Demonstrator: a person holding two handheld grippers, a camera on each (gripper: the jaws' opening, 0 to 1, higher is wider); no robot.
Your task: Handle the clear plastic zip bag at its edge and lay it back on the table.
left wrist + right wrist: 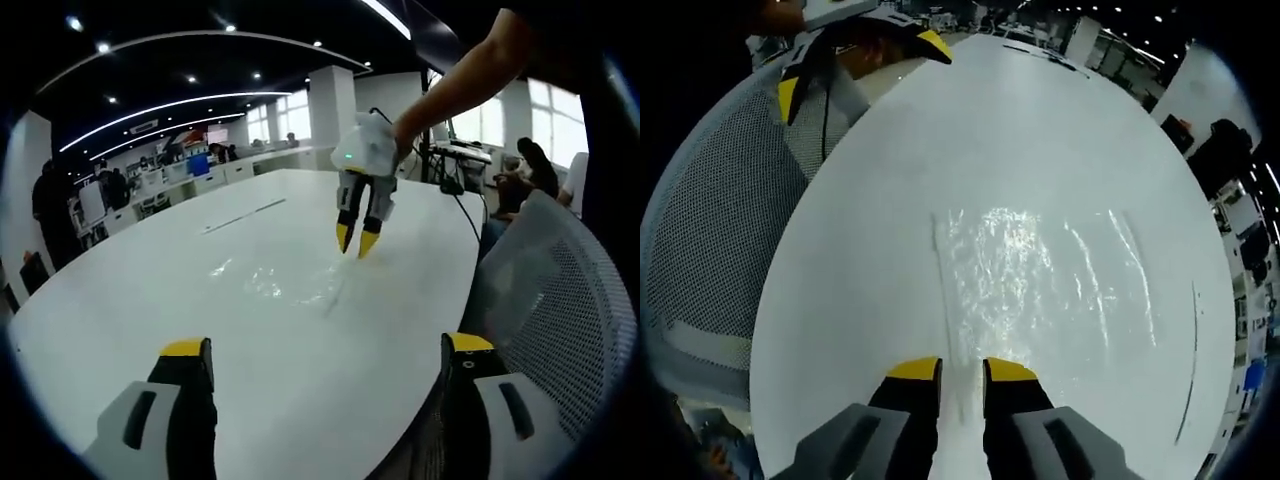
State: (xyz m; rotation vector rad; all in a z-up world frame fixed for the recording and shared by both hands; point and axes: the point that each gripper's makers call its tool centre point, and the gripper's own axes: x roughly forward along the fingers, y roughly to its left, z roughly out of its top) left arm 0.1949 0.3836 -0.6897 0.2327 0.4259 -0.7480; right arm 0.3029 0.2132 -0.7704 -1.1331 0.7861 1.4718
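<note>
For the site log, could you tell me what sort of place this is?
Probably an open-plan office: a large white oval table, a mesh-backed chair beside it, and rows of desks with monitors under strip ceiling lights.

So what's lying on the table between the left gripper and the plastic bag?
Nothing: in the left gripper view, only bare white table lies between the left gripper and the bag.

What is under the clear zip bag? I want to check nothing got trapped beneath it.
Through the clear zip bag, just the white table shows, no object beneath. Glare and wrinkles blur parts of it, so something thin could go unseen. The right gripper hangs above its edge.
</note>
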